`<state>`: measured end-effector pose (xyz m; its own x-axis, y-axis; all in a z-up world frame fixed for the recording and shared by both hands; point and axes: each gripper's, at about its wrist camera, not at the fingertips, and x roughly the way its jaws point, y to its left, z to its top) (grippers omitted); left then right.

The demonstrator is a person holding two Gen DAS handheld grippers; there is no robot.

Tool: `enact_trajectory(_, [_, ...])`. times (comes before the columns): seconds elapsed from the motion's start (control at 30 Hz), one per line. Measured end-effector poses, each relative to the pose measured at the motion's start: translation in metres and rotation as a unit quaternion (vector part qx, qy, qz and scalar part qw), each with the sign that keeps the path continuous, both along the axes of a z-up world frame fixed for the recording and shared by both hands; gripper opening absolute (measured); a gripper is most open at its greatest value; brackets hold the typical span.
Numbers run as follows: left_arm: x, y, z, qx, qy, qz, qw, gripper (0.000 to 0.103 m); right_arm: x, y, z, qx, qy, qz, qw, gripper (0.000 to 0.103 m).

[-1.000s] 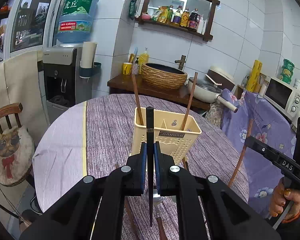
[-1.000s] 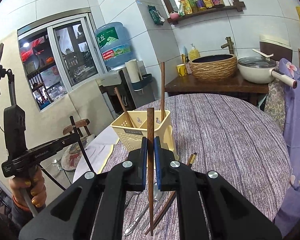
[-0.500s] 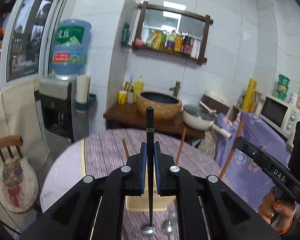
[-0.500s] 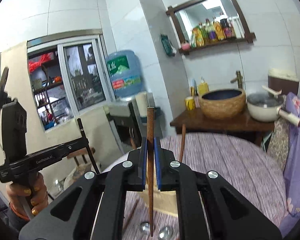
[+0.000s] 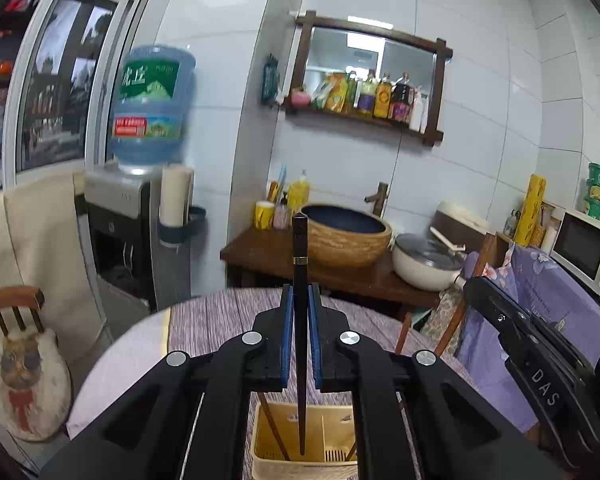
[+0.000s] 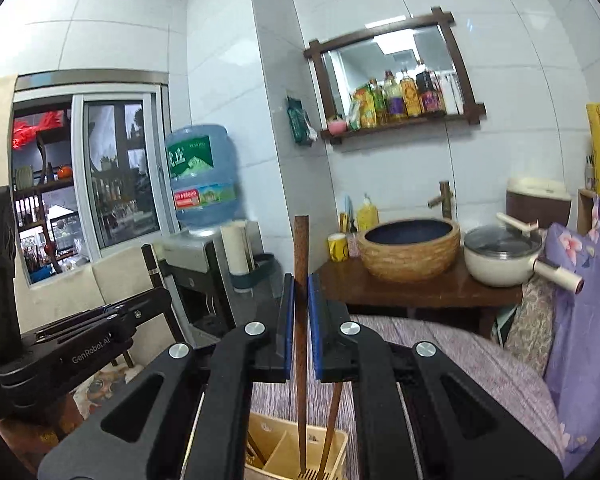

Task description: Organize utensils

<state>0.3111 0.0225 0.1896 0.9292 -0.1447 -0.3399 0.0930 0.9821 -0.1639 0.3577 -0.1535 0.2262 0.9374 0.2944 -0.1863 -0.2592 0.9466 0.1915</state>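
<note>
Since 1 s ago both grippers have risen and tipped down, so the caddy (image 5: 304,440) has dropped from mid-frame to 6 o'clock. My left gripper (image 5: 300,336) is clamped on the black chopstick (image 5: 300,300), tip inside the caddy; my right gripper (image 6: 301,320) pinches the brown chopstick (image 6: 301,280), tip at the slotted floor. I'd keep both sticks vertical, lower until they bottom out, avoid the divider and the 2 sticks already leaning inside, then release.
</note>
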Motion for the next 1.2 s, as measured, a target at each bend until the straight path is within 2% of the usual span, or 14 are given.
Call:
enact_trajectory(0.27, [0.006,0.0,-0.043,0.006,0.04,-0.001,0.9992,0.008,0.011,0.004,-0.047,-0.002,0.041,0.007,0.999,0.008])
enact_trajectory(0.5, [0.009,0.001,-0.07,0.014,0.067,0.002,0.9977,0.008,0.011,0.006,-0.07,-0.011,0.058,0.011,0.998,0.008])
enact_trajectory(0.6, [0.011,0.002,-0.079,0.018,0.075,0.006,0.997,0.008,0.009,0.005,-0.074,-0.011,0.054,0.007,0.998,0.008])
enact_trajectory(0.73, [0.007,0.001,-0.079,0.026,0.067,0.008,0.9974,0.008,0.006,0.001,-0.075,-0.009,0.047,0.006,0.999,0.008])
enact_trajectory(0.8, [0.004,0.002,-0.078,0.022,0.066,0.004,0.9976,0.01,0.0,0.001,-0.075,-0.015,0.036,0.006,0.999,0.013])
enact_trajectory(0.83, [0.002,0.002,-0.077,0.021,0.064,0.004,0.9977,0.015,-0.003,0.0,-0.074,-0.015,0.029,0.006,0.999,0.028])
enact_trajectory(0.87, [-0.002,0.003,-0.076,0.022,0.06,0.005,0.9979,0.03,-0.008,-0.001,-0.073,-0.013,0.02,0.004,1.0,0.052])
enact_trajectory(0.9, [-0.006,0.003,-0.075,0.022,0.055,0.009,0.9982,0.04,-0.015,-0.004,-0.073,-0.009,0.008,-0.001,1.0,0.06])
enact_trajectory(0.93, [-0.012,0.005,-0.074,0.02,0.046,0.011,0.9987,0.059,-0.019,-0.006,-0.072,-0.008,0.002,-0.001,1.0,0.062])
enact_trajectory(0.97, [-0.017,0.006,-0.074,0.017,0.038,0.013,0.9991,0.065,-0.023,-0.006,-0.071,-0.009,0.0,-0.001,1.0,0.062])
enact_trajectory(1.0, [-0.024,0.008,-0.074,0.015,0.03,0.015,0.9993,0.066,-0.028,-0.007,-0.07,-0.012,-0.001,-0.001,1.0,0.062])
enact_trajectory(1.1, [-0.039,0.009,-0.077,0.024,0.026,0.017,0.9992,0.079,-0.043,-0.012,-0.07,-0.013,-0.001,0.001,1.0,0.065])
enact_trajectory(1.17, [-0.049,0.01,-0.082,0.028,0.026,0.016,0.9991,0.088,-0.053,-0.014,-0.072,-0.016,0.009,0.013,1.0,0.074])
enact_trajectory(1.2, [-0.056,0.011,-0.085,0.028,0.026,0.011,0.9992,0.091,-0.06,-0.017,-0.075,-0.016,0.013,0.013,1.0,0.076])
